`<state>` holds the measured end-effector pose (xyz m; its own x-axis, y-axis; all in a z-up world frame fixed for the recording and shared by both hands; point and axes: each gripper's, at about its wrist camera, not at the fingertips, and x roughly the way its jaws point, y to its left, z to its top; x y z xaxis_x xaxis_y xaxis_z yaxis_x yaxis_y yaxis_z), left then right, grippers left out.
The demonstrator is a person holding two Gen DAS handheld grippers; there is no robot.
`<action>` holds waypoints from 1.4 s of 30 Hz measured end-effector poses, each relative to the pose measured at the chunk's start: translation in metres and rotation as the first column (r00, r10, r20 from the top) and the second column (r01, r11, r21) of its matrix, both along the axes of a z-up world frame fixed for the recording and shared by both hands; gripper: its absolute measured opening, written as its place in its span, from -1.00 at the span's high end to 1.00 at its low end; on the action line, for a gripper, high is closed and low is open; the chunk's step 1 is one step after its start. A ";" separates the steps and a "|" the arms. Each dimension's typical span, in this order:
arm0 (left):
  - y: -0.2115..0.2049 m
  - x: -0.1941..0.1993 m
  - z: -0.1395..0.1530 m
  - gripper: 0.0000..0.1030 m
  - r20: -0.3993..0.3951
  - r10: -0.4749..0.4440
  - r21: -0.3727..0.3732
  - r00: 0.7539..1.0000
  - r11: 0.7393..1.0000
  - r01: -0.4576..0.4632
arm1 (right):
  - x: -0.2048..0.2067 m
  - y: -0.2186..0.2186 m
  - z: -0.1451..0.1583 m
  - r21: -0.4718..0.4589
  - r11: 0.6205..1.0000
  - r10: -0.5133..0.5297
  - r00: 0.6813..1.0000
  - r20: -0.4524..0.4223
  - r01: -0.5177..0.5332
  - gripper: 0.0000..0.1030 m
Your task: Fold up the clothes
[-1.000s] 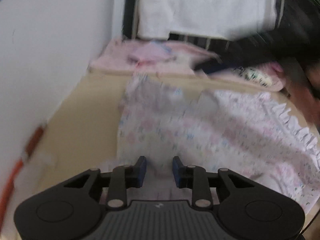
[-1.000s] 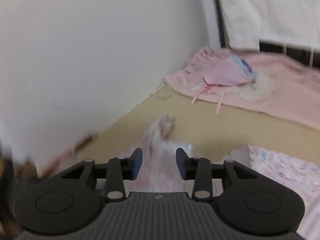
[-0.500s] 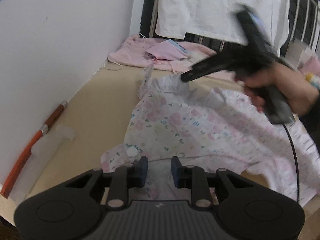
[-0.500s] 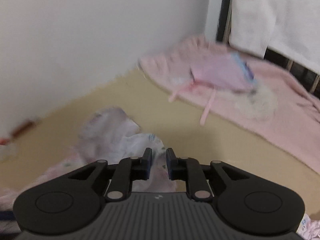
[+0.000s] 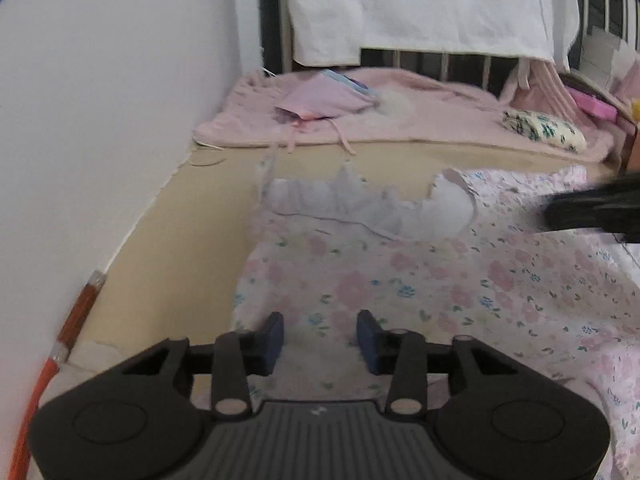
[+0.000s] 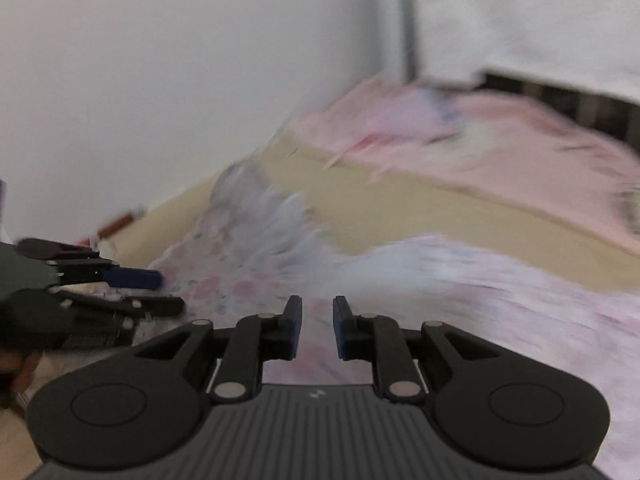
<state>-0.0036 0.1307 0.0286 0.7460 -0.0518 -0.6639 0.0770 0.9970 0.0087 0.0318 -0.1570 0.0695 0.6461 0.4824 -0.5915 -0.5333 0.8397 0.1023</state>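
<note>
A: Report the position of the garment.

B: The floral dress [image 5: 420, 280] lies spread on the tan mat [image 5: 180, 248], with its ruffled white collar edge [image 5: 344, 200] at the far end. It fills the near and right part of the left wrist view. The white wall [image 5: 100, 120] runs along the left side, apart from the dress.

A: Report the left gripper [image 5: 320, 336].

B: It sits at the near left edge of the dress. Its jaws are opening. Fabric lies below and between the blue pads [image 5: 274, 336], but the pads do not press on it. The right wrist view shows the same gripper [image 6: 160, 292] at the near left, over the dress edge.

A: Report the right gripper [image 6: 316, 328].

B: Its jaws are opening, with a narrow gap between the pads. The pink floral fabric [image 6: 360, 280] lies beneath the gap; no fabric is pinched. This view is motion-blurred, so fine contact cannot be confirmed. In the left wrist view, the dark blurred shape at the right edge is this gripper [image 5: 592, 212], over the far right part of the dress.

A: List the surroundings.

B: A pink blanket [image 5: 420, 120] lies across the far end of the mat, with a folded pink cloth [image 5: 320, 102] on it. A white cloth [image 5: 420, 4] hangs behind. An orange rod [image 5: 72, 328] lies along the wall at near left.
</note>
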 end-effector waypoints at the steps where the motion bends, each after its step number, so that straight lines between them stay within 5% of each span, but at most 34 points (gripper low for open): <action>1: 0.005 -0.003 0.003 0.21 0.000 -0.001 -0.059 1.000 0.998 0.001 | -0.017 -0.022 0.005 0.003 1.000 -0.024 1.000 0.019 0.024 0.46; 2: 0.011 -0.006 0.005 0.22 0.000 -0.002 -0.118 1.000 0.993 0.002 | -0.035 -0.047 0.007 0.006 0.999 -0.049 0.999 0.023 0.049 0.19; 3: 0.012 -0.011 0.008 0.23 0.006 -0.022 -0.175 1.000 0.984 0.023 | -0.051 -0.071 0.006 -0.001 0.997 -0.075 0.997 -0.001 0.075 0.12; 5: -0.004 -0.032 0.017 0.22 0.047 -0.142 -0.278 0.989 0.949 0.150 | -0.081 -0.104 -0.004 -0.053 0.990 -0.130 0.991 -0.035 0.129 0.12; 7: -0.020 -0.052 0.027 0.09 0.101 -0.254 -0.372 0.962 0.887 0.273 | -0.109 -0.124 -0.014 -0.078 0.987 -0.146 0.988 -0.043 0.142 0.13; 8: -0.031 -0.061 0.029 0.03 0.119 -0.308 -0.386 0.944 0.862 0.330 | -0.120 -0.130 -0.020 -0.081 0.987 -0.140 0.989 -0.040 0.137 0.14; 10: -0.064 -0.075 0.025 0.03 0.090 -0.411 -0.283 0.907 0.863 0.419 | -0.138 -0.138 -0.032 -0.080 0.990 -0.116 0.993 -0.023 0.114 0.13; 12: -0.075 -0.079 0.013 0.10 0.036 -0.429 -0.256 0.903 0.869 0.423 | -0.153 -0.145 -0.041 -0.076 0.992 -0.102 0.995 -0.008 0.101 0.13; 16: -0.058 -0.081 0.000 0.06 -0.016 -0.413 -0.383 0.910 0.843 0.376 | -0.167 -0.160 -0.034 -0.010 0.991 -0.129 0.991 0.029 0.130 0.14; 18: -0.051 -0.077 0.001 0.04 -0.036 -0.423 -0.430 0.905 0.824 0.368 | -0.185 -0.166 -0.026 0.046 0.997 -0.058 0.994 0.095 0.054 0.14; 22: -0.056 -0.082 0.001 -0.25 -0.023 -0.525 -0.513 0.851 0.737 0.440 | -0.191 -0.158 -0.034 0.010 0.998 0.061 0.994 0.094 -0.062 0.15; 25: -0.077 -0.095 0.004 -0.30 -0.006 -0.602 -0.374 0.798 0.742 0.557 | -0.185 -0.156 -0.045 -0.048 0.996 0.072 0.994 0.077 -0.069 0.17; 30: -0.083 -0.102 0.003 -0.24 0.006 -0.632 -0.274 0.775 0.745 0.609 | -0.183 -0.172 -0.050 -0.037 0.997 0.077 0.993 0.093 -0.074 0.18; 31: -0.085 -0.102 0.002 0.02 0.000 -0.639 -0.259 0.769 0.743 0.617 | -0.184 -0.176 -0.050 -0.032 0.997 0.068 0.993 0.094 -0.066 0.27; 33: -0.088 -0.100 0.003 0.85 -0.025 -0.648 -0.242 0.761 0.743 0.625 | -0.187 -0.182 -0.049 -0.042 0.998 0.059 0.993 0.100 -0.055 0.69; 34: -0.088 -0.097 0.003 0.97 -0.044 -0.643 -0.259 0.764 0.746 0.613 | -0.187 -0.183 -0.048 -0.057 0.997 0.053 0.993 0.108 -0.047 0.84; 36: -0.084 -0.093 0.007 0.97 -0.049 -0.624 -0.347 0.780 0.743 0.573 | -0.186 -0.181 -0.043 -0.085 0.996 0.047 0.990 0.131 -0.036 0.84; 38: -0.079 -0.093 0.016 0.92 -0.030 -0.614 -0.466 0.789 0.707 0.532 | -0.186 -0.182 -0.037 -0.076 0.996 0.048 0.987 0.150 -0.036 0.84; 39: -0.077 -0.097 0.019 0.85 -0.008 -0.612 -0.473 0.791 0.699 0.536 | -0.187 -0.183 -0.035 -0.072 0.997 0.052 0.987 0.152 -0.042 0.83; 41: -0.074 -0.106 0.025 0.39 0.040 -0.611 -0.464 0.791 0.690 0.556 | -0.189 -0.185 -0.035 -0.084 0.995 0.064 0.987 0.147 -0.052 0.62; 42: -0.075 -0.114 0.027 0.20 0.074 -0.623 -0.391 0.779 0.700 0.597 | -0.191 -0.186 -0.037 -0.099 0.993 0.076 0.988 0.135 -0.062 0.54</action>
